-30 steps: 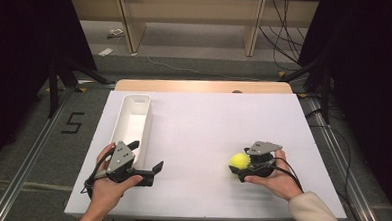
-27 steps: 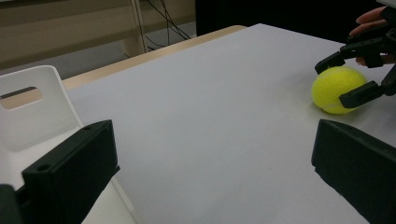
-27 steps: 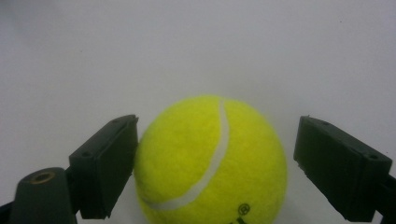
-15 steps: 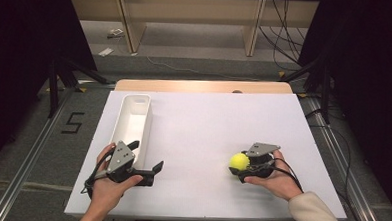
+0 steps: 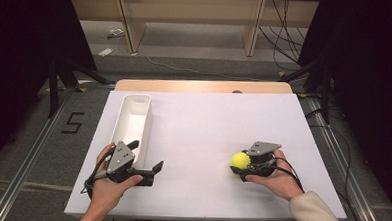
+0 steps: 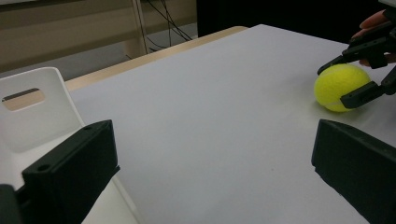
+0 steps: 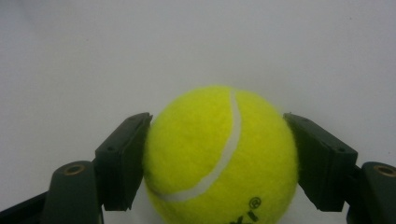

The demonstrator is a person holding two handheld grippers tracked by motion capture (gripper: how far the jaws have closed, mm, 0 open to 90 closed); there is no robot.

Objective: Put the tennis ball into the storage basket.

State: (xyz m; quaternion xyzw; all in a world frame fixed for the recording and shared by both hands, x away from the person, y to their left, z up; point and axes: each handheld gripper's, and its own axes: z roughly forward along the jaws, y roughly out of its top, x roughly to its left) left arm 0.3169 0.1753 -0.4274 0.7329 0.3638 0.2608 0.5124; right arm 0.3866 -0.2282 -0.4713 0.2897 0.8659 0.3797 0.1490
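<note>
Smooth white table [image 5: 203,136]; gripper [image 7: 219,158] clamps fuzzy round ball [image 7: 219,154].

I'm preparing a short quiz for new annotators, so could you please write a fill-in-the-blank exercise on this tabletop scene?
1. The right gripper is shut on a yellow ____ ball.
2. The left gripper has its jaws ____, with nothing between them.
3. The white bin lies on the ____ side of the table in the high view.
4. The tennis ball rests on the ____ sheet that covers the table.

Missing words: tennis; open; left; white
</note>
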